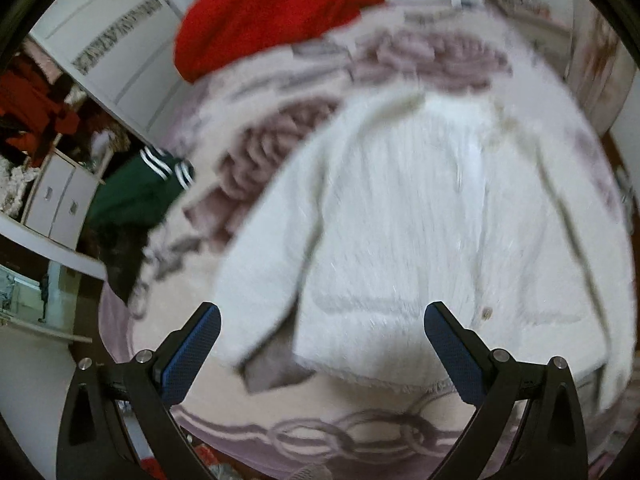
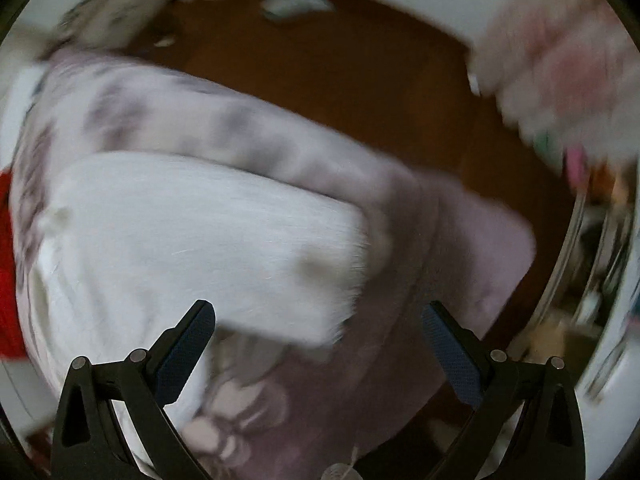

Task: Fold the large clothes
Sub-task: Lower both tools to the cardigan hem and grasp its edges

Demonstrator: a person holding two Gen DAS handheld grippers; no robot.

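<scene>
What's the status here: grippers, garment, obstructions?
Left gripper open, empty. Right gripper open, empty. White fuzzy cardigan spread on blanket, unfolded. Red garment beyond it, clear.

A bed (image 1: pixel 248 92) carries everything, covered with a pale pink spread printed with mauve flowers and a chain-link border along its near edge. A fluffy white cardigan (image 1: pixel 400 220) lies flat across the middle of the bed, its hem close to the near edge, one sleeve angled out toward the left side. A red knit garment (image 1: pixel 272 12) is heaped at the far edge. A dark green garment with white stripes (image 1: pixel 140 196) lies at the left edge. In the right wrist view the spread's corner (image 2: pixel 492 240) hangs over brown wooden floor (image 2: pixel 340 64); both views are blurred.
</scene>
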